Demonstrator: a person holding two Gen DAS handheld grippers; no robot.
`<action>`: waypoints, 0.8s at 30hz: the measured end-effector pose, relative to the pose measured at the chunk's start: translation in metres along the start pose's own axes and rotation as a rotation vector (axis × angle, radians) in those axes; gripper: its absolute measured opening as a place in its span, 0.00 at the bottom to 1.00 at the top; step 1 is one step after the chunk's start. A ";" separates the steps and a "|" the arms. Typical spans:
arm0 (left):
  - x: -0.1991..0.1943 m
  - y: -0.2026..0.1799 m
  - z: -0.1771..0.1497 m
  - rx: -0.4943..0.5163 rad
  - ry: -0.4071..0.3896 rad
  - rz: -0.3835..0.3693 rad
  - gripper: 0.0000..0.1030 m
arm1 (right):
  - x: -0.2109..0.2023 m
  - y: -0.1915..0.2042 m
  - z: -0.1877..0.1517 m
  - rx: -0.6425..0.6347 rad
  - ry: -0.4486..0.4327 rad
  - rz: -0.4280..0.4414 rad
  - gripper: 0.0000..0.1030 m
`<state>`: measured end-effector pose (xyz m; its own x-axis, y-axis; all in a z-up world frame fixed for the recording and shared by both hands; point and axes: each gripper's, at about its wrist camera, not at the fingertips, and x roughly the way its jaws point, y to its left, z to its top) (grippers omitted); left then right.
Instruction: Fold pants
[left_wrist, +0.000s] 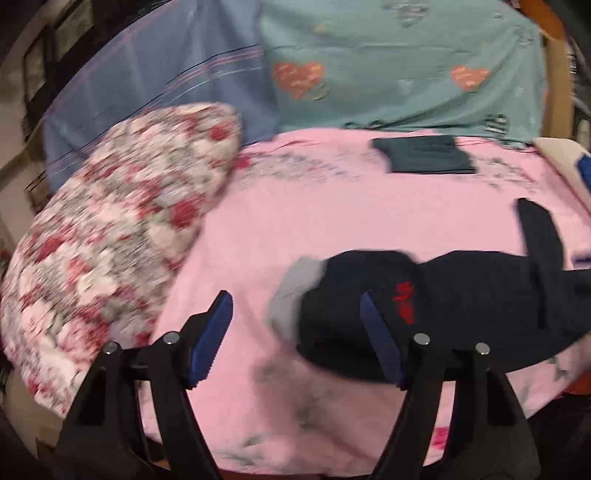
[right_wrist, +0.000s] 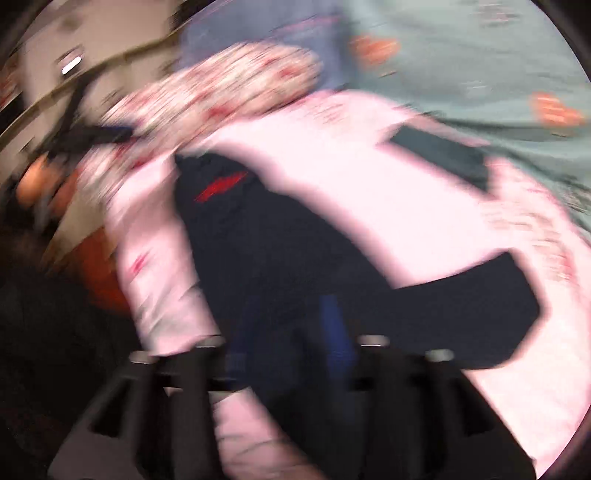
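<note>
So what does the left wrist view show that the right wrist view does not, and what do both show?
Only the left wrist view: the left gripper with its jaws wide open and empty, a grey inner part of the dark pants, and a white and blue item at the right edge.

Only the right wrist view: the right gripper, low over the pants, too blurred to judge its jaws.

Both: the dark pants with a red logo, the pink sheet, the floral pillow, the small folded dark cloth.

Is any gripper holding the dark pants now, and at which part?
Left gripper is open and holds nothing. Right gripper is over the dark pants; blur hides any hold.
</note>
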<state>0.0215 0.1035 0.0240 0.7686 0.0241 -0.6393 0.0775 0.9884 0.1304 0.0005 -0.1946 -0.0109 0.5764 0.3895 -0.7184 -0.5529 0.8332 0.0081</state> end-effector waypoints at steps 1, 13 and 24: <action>0.003 -0.020 0.002 0.020 0.001 -0.067 0.71 | -0.005 -0.016 0.009 0.057 -0.015 -0.066 0.51; 0.053 -0.216 -0.029 0.343 0.122 -0.501 0.65 | 0.116 -0.186 0.058 0.587 0.279 -0.509 0.73; 0.062 -0.235 -0.038 0.408 0.171 -0.608 0.10 | 0.045 -0.189 0.020 0.576 0.131 -0.444 0.03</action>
<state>0.0271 -0.1215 -0.0751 0.4083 -0.4528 -0.7926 0.7117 0.7017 -0.0342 0.1430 -0.3271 -0.0305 0.5759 -0.0521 -0.8159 0.1401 0.9895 0.0357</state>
